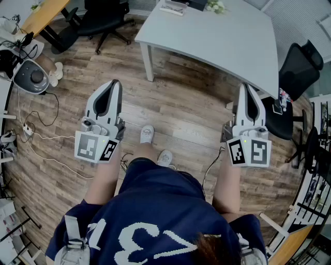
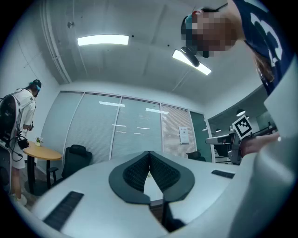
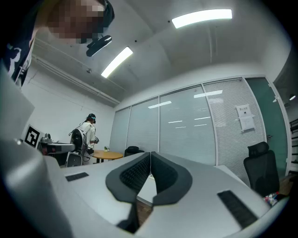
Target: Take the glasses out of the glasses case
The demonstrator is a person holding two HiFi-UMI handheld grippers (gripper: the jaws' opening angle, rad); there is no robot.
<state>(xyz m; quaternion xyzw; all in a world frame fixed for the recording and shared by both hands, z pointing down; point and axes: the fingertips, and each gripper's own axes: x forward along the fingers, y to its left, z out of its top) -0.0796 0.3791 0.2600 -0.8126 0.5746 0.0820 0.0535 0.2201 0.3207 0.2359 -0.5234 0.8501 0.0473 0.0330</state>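
No glasses case or glasses can be made out in any view. My left gripper (image 1: 115, 83) is held out over the wood floor, its jaws closed tip to tip with nothing between them (image 2: 149, 152). My right gripper (image 1: 245, 87) is level with it, beside the near corner of a white table (image 1: 217, 39), and its jaws also meet with nothing held (image 3: 150, 153). Both point toward the table. A few small items (image 1: 176, 6) lie at the table's far edge, too small to identify.
A black office chair (image 1: 101, 18) stands at the far left and another (image 1: 300, 62) to the right of the table. Cables (image 1: 36, 137) and a round grey device (image 1: 31, 76) lie on the floor at left. Another person (image 3: 86, 132) stands by a round wooden table (image 3: 107, 155).
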